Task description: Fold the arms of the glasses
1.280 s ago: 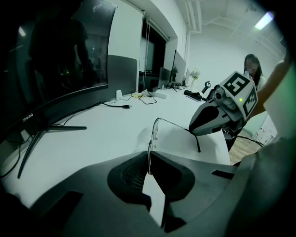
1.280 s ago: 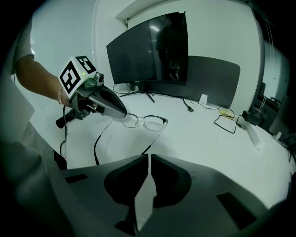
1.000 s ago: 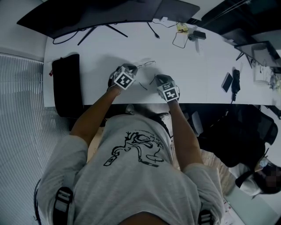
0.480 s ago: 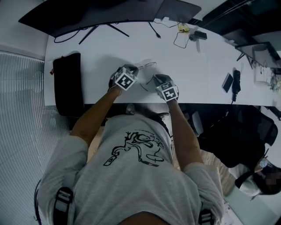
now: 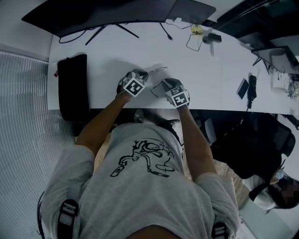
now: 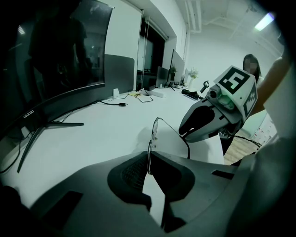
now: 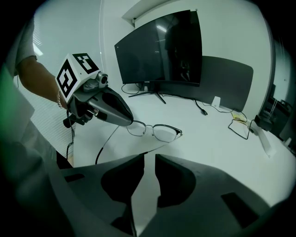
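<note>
Thin metal-rimmed glasses (image 5: 156, 70) lie on the white desk (image 5: 210, 70), lenses facing away from me. My left gripper (image 6: 149, 156) is shut on the rim at the glasses' (image 6: 155, 129) left end, and the right gripper view shows it (image 7: 121, 121) there. My right gripper (image 7: 148, 156) stands just before the glasses (image 7: 155, 131). Its jaws have just been opening, with only bare desk in the gap between them. The glasses' right arm (image 7: 159, 146) runs toward its left jaw tip. The left arm (image 7: 105, 141) sticks out toward the desk's front edge.
A black case (image 5: 72, 86) lies at the desk's left end. A curved monitor (image 5: 107, 11) stands at the back, with cables (image 5: 191, 42) to its right. A phone (image 5: 242, 87) rests far right. The desk's front edge (image 5: 210, 111) runs just behind both grippers. Another person (image 5: 275, 186) sits lower right.
Hardly anything: both grippers and the glasses stay where they were. The head view has shifted slightly.
</note>
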`<state>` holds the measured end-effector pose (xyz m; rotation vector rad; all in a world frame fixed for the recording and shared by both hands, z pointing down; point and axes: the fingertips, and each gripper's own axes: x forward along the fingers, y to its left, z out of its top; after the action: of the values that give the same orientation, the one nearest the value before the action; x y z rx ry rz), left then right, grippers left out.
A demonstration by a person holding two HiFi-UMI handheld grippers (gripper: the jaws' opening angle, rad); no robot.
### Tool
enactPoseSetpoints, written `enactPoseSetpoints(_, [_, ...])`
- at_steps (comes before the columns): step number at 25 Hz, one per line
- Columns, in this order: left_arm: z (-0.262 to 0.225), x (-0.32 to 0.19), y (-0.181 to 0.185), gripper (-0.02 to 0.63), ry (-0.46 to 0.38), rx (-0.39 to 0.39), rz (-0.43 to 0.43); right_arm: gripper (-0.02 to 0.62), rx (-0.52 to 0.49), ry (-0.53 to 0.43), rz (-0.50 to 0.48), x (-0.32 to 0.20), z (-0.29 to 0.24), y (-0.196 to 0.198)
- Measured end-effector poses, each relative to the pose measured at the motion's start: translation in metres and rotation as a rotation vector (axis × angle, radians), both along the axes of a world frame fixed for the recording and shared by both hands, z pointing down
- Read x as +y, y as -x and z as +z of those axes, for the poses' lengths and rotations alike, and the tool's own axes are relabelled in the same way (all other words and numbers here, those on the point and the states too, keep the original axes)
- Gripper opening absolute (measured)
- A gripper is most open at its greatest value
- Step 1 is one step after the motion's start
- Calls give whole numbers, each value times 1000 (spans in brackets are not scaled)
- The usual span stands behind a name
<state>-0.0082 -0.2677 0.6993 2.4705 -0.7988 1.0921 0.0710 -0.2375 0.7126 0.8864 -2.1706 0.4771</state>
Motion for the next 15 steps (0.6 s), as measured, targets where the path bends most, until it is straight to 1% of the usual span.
enactPoseSetpoints(15, [1, 11, -1, 37, 9, 7, -4, 103, -26, 9, -25, 1, 2, 13])
